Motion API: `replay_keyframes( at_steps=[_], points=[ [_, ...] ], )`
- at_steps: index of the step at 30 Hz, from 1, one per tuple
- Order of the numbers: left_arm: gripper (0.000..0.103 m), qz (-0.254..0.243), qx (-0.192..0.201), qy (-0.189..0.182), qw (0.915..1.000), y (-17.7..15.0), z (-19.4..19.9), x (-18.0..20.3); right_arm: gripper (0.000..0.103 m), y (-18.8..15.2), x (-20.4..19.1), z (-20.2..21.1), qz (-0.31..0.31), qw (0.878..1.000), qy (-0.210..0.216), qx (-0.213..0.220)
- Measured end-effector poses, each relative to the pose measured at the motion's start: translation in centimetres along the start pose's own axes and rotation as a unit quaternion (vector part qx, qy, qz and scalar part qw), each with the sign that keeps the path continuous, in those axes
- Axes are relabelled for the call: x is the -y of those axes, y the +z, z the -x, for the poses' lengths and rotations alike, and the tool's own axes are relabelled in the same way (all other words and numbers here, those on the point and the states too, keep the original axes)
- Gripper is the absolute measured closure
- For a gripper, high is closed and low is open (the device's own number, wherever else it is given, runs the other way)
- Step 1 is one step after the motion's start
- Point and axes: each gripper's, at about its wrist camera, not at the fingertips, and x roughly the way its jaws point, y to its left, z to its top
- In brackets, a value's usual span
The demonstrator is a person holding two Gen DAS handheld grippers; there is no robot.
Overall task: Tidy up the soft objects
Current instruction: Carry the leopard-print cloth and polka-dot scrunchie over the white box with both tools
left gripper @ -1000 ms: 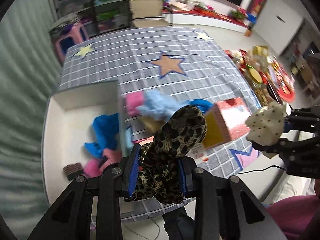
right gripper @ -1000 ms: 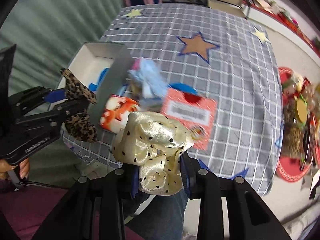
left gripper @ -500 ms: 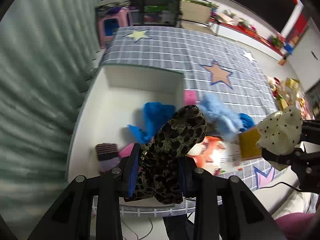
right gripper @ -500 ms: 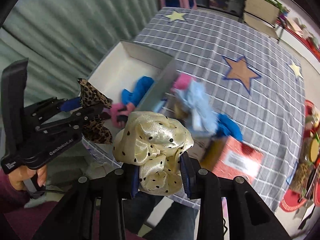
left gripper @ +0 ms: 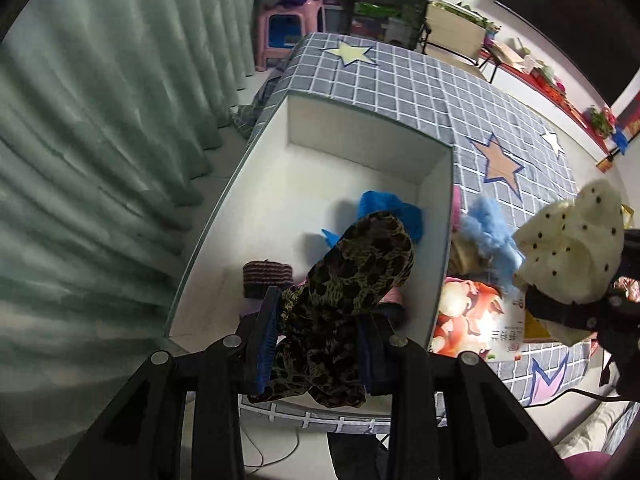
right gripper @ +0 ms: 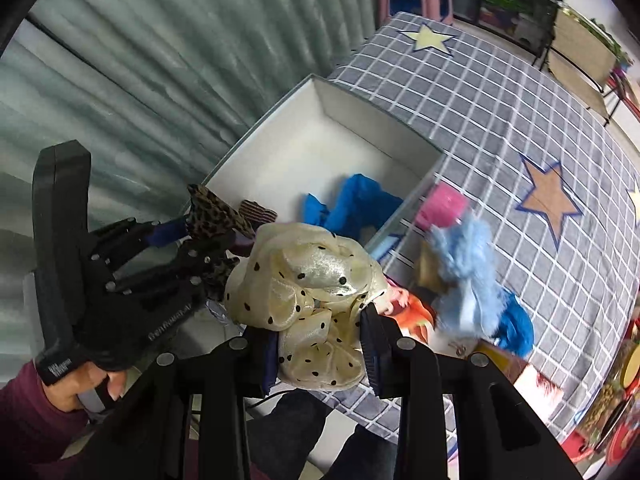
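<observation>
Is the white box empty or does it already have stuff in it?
Not empty: the box holds a blue cloth and a striped piece; most of its floor is bare.

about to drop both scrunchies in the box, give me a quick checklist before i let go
1. Left gripper clamped on the leopard scrunchie: ok.
2. Right gripper clamped on the cream dotted scrunchie: ok.
3. Leopard scrunchie over the white box: ok, it hangs above the near end.
4. Cream scrunchie over the box: not ok, it sits near the box's right wall, above the picture book.
5. Room in the box: ok, the far half is bare; a blue cloth and a striped roll lie near.
6. Grippers clear of each other: ok, apart but close.
</observation>
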Motion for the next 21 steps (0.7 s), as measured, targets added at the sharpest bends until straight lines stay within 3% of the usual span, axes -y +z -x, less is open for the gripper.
replay_keyframes(
  at_steps=[21],
  points=[
    [0.066, 0.017, -0.010, 0.009, 0.9998, 0.2, -0.8, -0.8, 0.068, 3.3, -1.9, -1.7, 0.026, 1.000, 0.007, -0.012]
  ],
)
